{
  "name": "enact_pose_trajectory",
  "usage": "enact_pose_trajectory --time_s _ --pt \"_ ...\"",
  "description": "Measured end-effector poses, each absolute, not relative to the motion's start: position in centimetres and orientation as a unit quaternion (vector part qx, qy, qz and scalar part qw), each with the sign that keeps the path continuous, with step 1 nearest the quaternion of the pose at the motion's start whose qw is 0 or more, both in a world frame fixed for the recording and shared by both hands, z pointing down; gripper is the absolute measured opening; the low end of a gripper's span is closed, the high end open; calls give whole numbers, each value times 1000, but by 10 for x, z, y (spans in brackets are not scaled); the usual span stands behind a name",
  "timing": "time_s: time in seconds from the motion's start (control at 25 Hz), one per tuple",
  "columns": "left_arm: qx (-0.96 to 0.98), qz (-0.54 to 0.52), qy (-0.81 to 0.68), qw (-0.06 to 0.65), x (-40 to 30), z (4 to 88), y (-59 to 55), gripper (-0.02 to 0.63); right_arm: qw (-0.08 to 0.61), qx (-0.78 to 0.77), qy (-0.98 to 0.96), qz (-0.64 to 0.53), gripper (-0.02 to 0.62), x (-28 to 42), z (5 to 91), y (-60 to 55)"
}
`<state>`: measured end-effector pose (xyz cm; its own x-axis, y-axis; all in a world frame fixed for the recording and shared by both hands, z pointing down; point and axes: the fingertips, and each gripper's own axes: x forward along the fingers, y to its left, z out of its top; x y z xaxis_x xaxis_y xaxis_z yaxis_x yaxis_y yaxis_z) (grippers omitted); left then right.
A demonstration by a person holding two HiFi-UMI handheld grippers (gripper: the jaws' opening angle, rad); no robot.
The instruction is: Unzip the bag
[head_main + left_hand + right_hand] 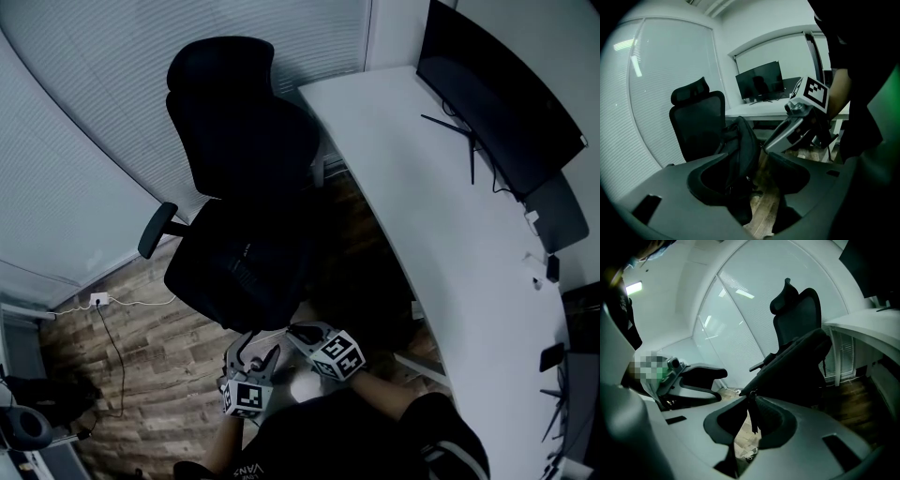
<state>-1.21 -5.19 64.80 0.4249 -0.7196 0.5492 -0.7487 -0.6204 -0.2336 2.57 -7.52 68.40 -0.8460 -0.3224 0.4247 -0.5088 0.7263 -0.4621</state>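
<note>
A black bag (239, 272) leans on the seat of a black office chair (234, 122). In the right gripper view the bag (797, 366) fills the middle, and its black zipper pull (753, 416) hangs down between my jaws. My right gripper (751, 399) is shut on that pull at the bag's near corner. In the head view the right gripper (295, 330) points up-left at the seat's front edge. My left gripper (255, 354) sits just left of it. Seen from the right gripper, the left gripper (723, 386) stands open and empty. The bag (743, 145) lies just beyond the left gripper (745, 161).
A curved white desk (441, 187) runs along the right, with a dark monitor (497, 94) on it. White blinds close off the back and left. A power strip with a cable (98, 300) lies on the wood floor at left. The person's dark sleeve (375, 431) fills the bottom.
</note>
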Motion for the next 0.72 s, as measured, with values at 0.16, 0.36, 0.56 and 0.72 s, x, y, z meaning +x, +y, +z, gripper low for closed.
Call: enact_pose_trajectory --time_s 0.16,0.36,0.56,0.72 --pt "844 341 -414 1 -11 660 -63 265 157 217 -916 298 78 26 680 -77" --pt "844 369 -388 -25 -7 678 -71 265 156 211 -918 298 75 24 678 -78" --pt "840 402 -358 -69 2 689 -79 265 157 210 -918 296 75 24 677 -80" --pt "831 417 -356 -96 2 693 -89 177 154 213 -918 298 75 23 675 -83"
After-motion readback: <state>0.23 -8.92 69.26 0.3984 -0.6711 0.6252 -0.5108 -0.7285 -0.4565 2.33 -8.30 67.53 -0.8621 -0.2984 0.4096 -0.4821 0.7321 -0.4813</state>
